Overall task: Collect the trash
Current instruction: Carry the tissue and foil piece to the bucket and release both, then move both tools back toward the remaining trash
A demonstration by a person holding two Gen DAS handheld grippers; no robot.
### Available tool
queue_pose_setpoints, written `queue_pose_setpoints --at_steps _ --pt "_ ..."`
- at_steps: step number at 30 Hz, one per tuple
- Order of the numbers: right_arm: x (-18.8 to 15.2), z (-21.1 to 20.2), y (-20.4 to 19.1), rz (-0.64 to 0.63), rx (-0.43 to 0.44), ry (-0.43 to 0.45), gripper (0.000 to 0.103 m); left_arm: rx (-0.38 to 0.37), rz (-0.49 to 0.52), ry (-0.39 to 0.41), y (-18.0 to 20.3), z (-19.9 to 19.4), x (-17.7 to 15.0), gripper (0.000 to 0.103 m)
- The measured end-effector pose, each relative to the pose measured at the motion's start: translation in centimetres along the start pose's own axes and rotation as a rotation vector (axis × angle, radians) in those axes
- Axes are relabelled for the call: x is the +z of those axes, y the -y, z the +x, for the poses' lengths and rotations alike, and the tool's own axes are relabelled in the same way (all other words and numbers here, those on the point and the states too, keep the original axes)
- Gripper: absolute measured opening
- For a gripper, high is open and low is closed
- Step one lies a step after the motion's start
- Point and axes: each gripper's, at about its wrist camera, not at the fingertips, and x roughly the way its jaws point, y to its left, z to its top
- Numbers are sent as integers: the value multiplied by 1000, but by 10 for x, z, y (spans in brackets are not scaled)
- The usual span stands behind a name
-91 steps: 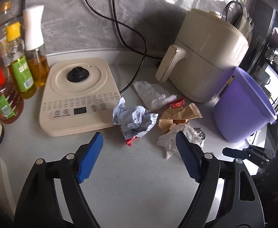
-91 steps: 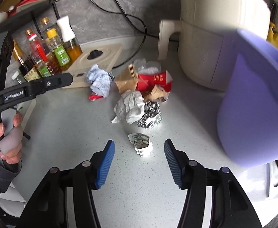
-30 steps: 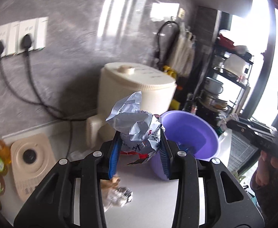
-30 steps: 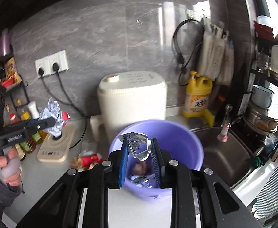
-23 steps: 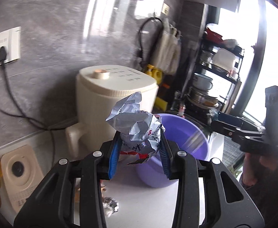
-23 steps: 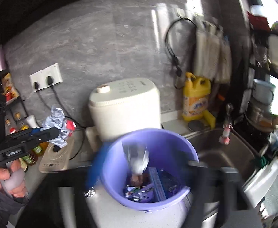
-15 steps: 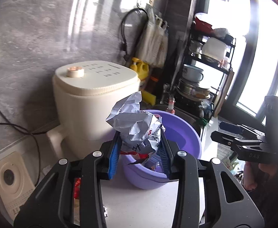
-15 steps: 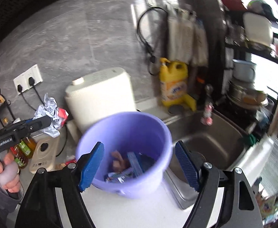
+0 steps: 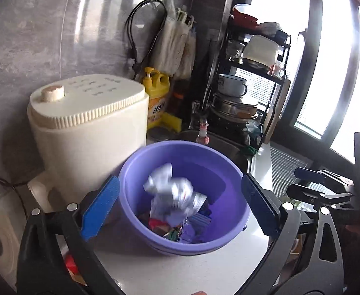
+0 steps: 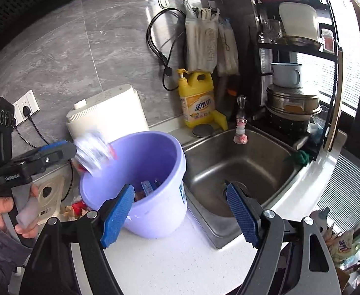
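The purple bucket (image 9: 219, 172) stands on the white counter and holds several wrappers. My left gripper (image 9: 179, 180) hangs over it, its jaws opening wide, with nothing pressed between the blue pads. The crumpled silver wrapper (image 9: 172, 191) is loose and blurred as it drops into the bucket. In the right wrist view the same wrapper (image 10: 92, 153) falls just off the left gripper (image 10: 59, 148), above the bucket (image 10: 155, 211) rim. My right gripper (image 10: 179, 186) is open and empty, in front of the bucket and the sink. It also shows at the right edge of the left wrist view as the right gripper (image 9: 300, 182).
A cream appliance (image 9: 86, 123) stands right behind the bucket. A steel sink (image 10: 241, 162) lies to the bucket's right, with a yellow detergent bottle (image 10: 197, 98) and a dish rack (image 10: 293, 98) behind it. More trash (image 10: 77, 206) and a cream cooker base (image 10: 49, 196) sit left of the bucket.
My left gripper swung over the bucket, opened and let go of the silver wrapper. My right gripper dropped its small piece into the bucket, opened and drew back toward the sink.
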Motion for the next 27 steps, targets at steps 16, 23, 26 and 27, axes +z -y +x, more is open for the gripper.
queue_pose_setpoints --at_steps 16,23,26,27 --pt "-9 11 -43 -13 12 44 95 201 -165 60 -64 -91 -44 98" --pt "-30 26 -73 -13 29 26 95 323 -232 105 -78 -138 -74 98" --pt "-40 29 -87 -49 43 27 95 359 -267 109 -85 -151 -87 98" --pt "-43 30 -90 -56 45 22 95 374 -272 106 -87 -154 -91 98"
